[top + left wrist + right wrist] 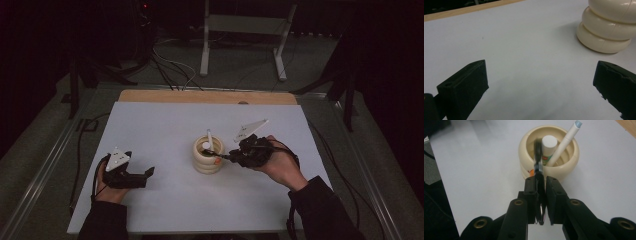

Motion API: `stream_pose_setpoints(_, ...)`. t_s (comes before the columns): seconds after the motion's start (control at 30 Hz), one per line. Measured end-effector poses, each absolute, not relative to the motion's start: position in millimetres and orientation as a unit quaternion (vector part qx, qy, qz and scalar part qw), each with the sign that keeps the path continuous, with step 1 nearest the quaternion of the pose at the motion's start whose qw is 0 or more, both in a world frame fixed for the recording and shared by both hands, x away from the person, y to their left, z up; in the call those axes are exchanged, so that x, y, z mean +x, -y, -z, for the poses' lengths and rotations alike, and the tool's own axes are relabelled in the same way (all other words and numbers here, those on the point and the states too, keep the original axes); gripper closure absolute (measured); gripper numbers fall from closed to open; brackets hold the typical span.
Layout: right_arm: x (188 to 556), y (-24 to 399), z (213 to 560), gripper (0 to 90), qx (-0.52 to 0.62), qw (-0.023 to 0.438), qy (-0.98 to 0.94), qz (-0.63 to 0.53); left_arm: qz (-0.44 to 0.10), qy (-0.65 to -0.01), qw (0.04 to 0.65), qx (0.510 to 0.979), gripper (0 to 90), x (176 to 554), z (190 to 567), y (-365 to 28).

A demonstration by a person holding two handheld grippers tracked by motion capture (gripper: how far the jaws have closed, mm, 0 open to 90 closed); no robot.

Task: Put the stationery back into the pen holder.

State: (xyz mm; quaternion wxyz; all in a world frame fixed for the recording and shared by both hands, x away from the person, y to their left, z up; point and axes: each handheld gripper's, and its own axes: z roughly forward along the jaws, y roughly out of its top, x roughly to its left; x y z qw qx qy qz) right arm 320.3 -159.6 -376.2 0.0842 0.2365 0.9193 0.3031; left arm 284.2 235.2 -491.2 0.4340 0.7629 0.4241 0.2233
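White table [150, 130]: one cream holder [208, 155], two pens inside; right tongs [540, 181] clamp scissors [538, 157], left tongs [148, 172] apart.

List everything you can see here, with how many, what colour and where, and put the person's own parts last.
Pen holder: one, cream, ribbed, middle of the table.
Pen: one, white with pale blue tip, leaning in the pen holder.
Glue stick: one, white cap, upright in the pen holder.
Slim dark tool: one, black, held over the pen holder's rim.
Table: one, white top, wooden far edge.
Frame: one, white, on the floor beyond.
Left gripper: black, open, resting on the table.
Right gripper: black, shut on the slim dark tool.
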Motion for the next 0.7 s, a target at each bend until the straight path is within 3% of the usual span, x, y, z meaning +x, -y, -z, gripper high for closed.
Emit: stream_pose_setpoints(0.7, 332.7, 143.6, 375.4, 80.0, 0.237, 0.085, -0.919, -0.305, -0.223, -0.426, 0.434, 0.762, 0.1, 284.5, 491.6, -236.0)
